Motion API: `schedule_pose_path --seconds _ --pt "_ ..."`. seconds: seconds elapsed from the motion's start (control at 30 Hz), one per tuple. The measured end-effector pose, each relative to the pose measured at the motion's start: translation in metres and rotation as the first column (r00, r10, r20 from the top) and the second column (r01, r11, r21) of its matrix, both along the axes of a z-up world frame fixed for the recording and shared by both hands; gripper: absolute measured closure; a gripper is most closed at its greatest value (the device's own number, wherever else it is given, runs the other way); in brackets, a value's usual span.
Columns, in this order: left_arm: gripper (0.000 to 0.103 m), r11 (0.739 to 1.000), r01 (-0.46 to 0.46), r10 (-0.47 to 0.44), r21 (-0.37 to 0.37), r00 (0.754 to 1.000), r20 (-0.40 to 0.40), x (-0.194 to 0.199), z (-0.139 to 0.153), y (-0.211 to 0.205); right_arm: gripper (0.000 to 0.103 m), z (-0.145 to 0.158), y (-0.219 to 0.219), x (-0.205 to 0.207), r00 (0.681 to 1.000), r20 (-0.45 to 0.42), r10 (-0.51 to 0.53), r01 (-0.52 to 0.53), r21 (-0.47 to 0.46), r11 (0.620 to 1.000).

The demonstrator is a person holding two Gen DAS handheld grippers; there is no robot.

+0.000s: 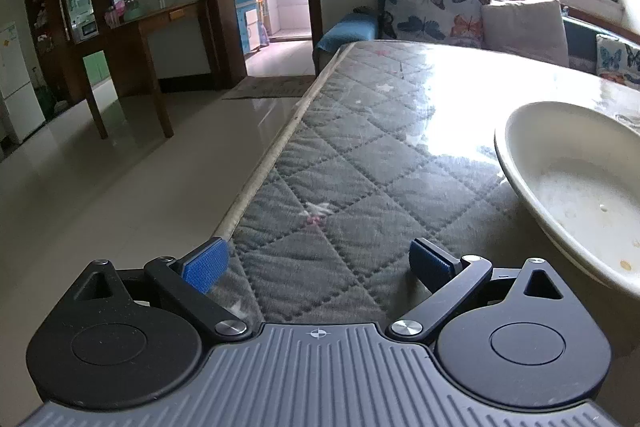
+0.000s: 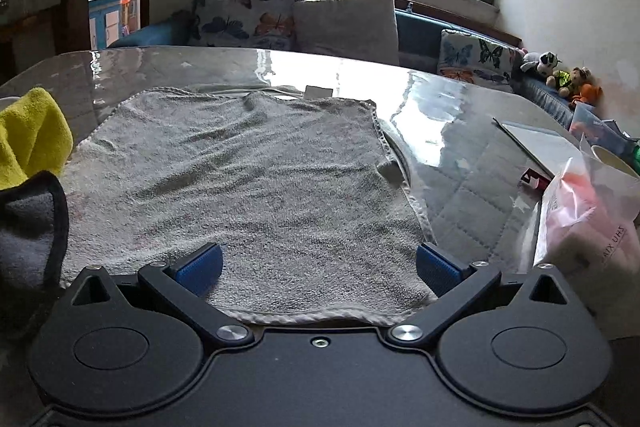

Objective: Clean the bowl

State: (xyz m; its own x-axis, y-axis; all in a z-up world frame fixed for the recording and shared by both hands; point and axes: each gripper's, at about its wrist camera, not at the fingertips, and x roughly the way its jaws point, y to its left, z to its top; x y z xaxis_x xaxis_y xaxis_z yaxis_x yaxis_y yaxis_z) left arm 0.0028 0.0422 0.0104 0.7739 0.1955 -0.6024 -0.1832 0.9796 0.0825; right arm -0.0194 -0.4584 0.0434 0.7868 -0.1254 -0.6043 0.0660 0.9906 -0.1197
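- Sitting near the front of the left wrist view is the left gripper (image 1: pixel 318 265), with its two blue pads wide apart and nothing between them.
- Just past its right finger is the bowl (image 1: pixel 576 187), on the right side of the table (image 1: pixel 360 155).
- It is a wide, shallow, cream-white bowl (more like a deep plate), and only part of it fits in the view.
- Inside the bowl are dull smears and a few small yellow-brown crumbs (image 1: pixel 625 264), so it looks dirty.
- The table has a gray quilted cover with a shiny clear sheet on top, and the window light shines off it.
- In the right wrist view the right gripper (image 2: pixel 318 267) also has its blue pads wide apart and holds nothing.
- It sits over the near edge of a gray towel (image 2: pixel 240 167) spread flat on the table.
- At the left are a dark gray cloth (image 2: pixel 28 227) with a black edge and, behind it, a yellow cloth (image 2: pixel 32 135).
- At the right is a clear plastic bag (image 2: pixel 588 211) with some upside-down letters that I cannot read for sure.
- Farther back on the right is a white sheet or board (image 2: pixel 540 145).
- Behind the table is a sofa with butterfly pillows (image 2: pixel 244 13), and small stuffed toys (image 2: pixel 560 73) sit at its right end.
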Motion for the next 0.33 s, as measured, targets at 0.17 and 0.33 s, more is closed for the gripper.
schedule_pose_path --seconds 0.17,0.33 --pt "0.005 1.0 -0.002 0.003 -0.019 1.0 0.009 -0.0006 -0.0035 0.0006 0.0 -0.0007 -0.0012 0.0023 1.0 -0.006 0.006 -0.006 0.013 1.0" --pt "0.004 1.0 -0.003 0.004 -0.031 1.0 0.014 -0.0028 -0.0057 0.0013 0.0 -0.0016 -0.0069 0.003 1.0 -0.011 0.006 -0.005 0.051 0.999"
